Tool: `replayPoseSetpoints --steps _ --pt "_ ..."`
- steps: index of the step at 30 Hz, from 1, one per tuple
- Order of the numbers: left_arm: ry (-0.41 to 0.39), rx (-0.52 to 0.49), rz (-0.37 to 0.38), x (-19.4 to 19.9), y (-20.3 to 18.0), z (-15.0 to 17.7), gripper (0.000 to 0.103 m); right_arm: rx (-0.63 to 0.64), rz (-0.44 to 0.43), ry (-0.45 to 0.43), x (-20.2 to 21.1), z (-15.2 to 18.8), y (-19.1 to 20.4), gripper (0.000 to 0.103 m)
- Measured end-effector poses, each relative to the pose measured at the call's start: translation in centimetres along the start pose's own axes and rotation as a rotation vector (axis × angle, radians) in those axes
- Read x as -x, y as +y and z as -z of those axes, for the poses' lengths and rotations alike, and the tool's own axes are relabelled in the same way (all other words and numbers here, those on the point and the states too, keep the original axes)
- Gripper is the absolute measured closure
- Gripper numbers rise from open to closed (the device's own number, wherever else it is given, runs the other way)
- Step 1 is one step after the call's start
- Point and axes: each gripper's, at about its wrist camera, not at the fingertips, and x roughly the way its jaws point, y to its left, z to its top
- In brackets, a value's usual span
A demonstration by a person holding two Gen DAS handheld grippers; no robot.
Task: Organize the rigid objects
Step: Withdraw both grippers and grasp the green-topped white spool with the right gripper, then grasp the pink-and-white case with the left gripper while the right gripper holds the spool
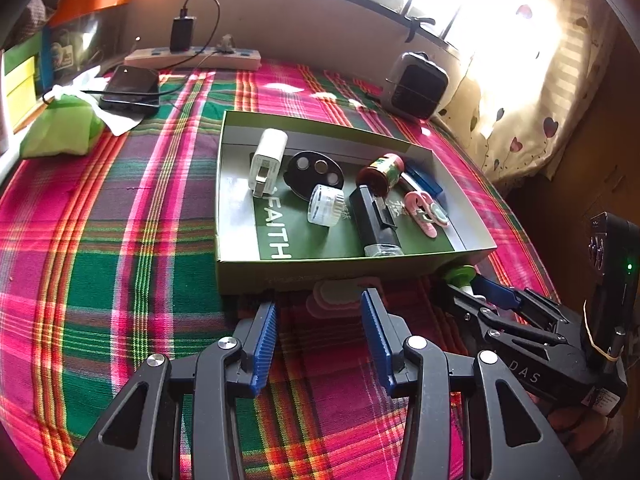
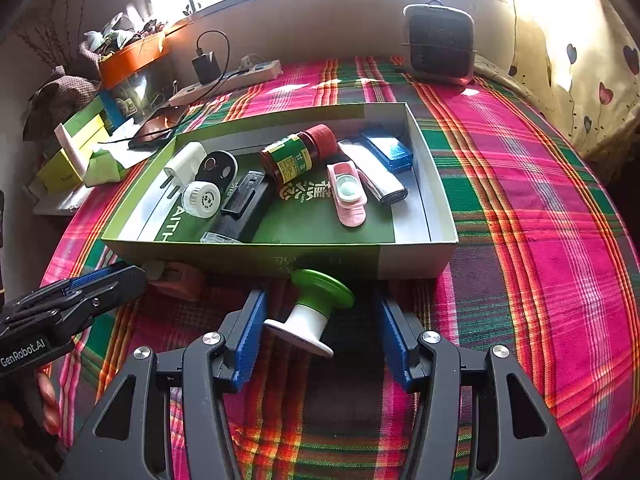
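Green-and-white spool (image 2: 310, 312) lies on its side on the plaid cloth (image 2: 540, 240), just in front of the open cardboard box (image 2: 416, 258)
Right wrist view: right gripper (image 2: 320, 334) fingers spread wide around the spool, unclamped. Left wrist view alone shows the left gripper (image 1: 320, 340) fingers apart, at a pink flat piece (image 1: 336, 298) by the box wall; the white charger plug (image 1: 266, 162) and red-capped jar (image 1: 380, 172) lie inside

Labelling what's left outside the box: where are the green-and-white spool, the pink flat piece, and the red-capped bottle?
green-and-white plastic spool (image 2: 310, 312): right wrist view, white stem.
pink flat piece (image 1: 338, 296): left wrist view, its pale top face.
red-capped brown bottle (image 2: 298, 152): right wrist view, green label.
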Motion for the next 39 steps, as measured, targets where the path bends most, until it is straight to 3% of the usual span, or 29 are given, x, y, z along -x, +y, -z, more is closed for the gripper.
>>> replayPoseSetpoints --steps 4,7,24,27,34,39 --pt "0.013 -0.016 0.021 -0.4 -0.7 0.1 0.062 0.005 0.008 -0.003 0.2 0.2 -0.2 0.051" --pt "0.023 -0.037 0.040 -0.7 -1.4 0.3 0.062 0.014 0.021 -0.003 0.4 0.5 -0.4 0.063" --pt "0.085 -0.140 0.123 -1.4 -6.1 2.4 0.062 -0.005 0.038 -0.014 1.8 1.9 -2.6 0.063" --pt "0.077 -0.168 0.114 -1.1 -6.6 2.5 0.062 -0.017 0.037 -0.017 2.0 2.0 -2.9 0.063" --pt "0.009 -0.141 0.013 0.1 -4.8 1.1 0.062 -0.021 0.028 -0.019 2.0 2.0 -3.1 0.063" --pt "-0.011 -0.158 0.008 0.3 -4.7 0.7 0.062 -0.030 0.014 -0.021 2.1 2.1 -3.3 0.063"
